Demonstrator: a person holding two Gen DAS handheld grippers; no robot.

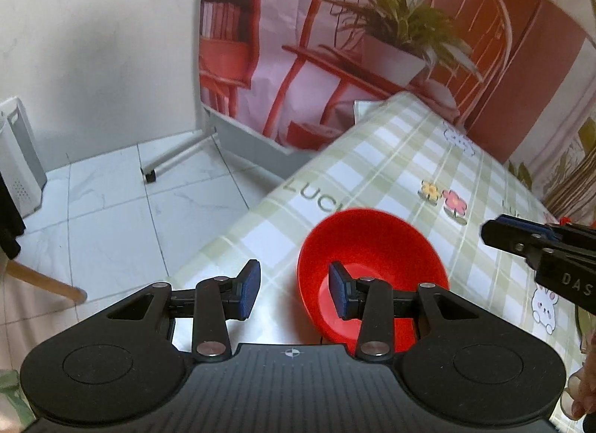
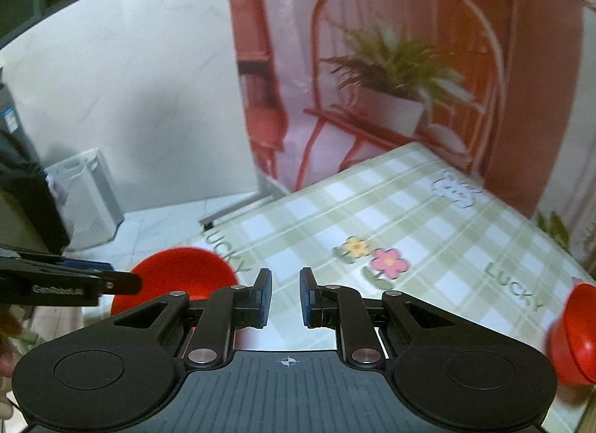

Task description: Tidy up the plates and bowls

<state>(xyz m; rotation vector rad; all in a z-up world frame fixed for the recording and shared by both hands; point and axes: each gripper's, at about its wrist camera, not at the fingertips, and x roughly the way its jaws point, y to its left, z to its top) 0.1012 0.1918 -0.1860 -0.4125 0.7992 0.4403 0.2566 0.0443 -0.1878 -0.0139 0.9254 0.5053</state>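
Note:
A red bowl (image 1: 376, 246) sits near the left edge of the table with the green checked cloth (image 1: 402, 172). My left gripper (image 1: 294, 291) is open just above the bowl's left rim: one pad (image 1: 338, 293) hangs over the inside, the other is outside, and neither touches it. The right gripper (image 1: 497, 233) enters from the right, clear of the bowl. In the right wrist view my right gripper (image 2: 287, 297) hovers over the cloth with a narrow gap and nothing between its pads. The same bowl (image 2: 178, 269) lies to its left beneath the left gripper (image 2: 115, 278). A second red bowl (image 2: 573, 332) stands at the right edge.
The table's left edge (image 1: 238, 231) drops to a white tiled floor (image 1: 111, 217). A printed backdrop (image 1: 372, 41) on a wheeled stand (image 1: 175, 159) stands behind the table. A white appliance (image 2: 87, 198) and a wooden leg (image 1: 48, 280) are on the floor.

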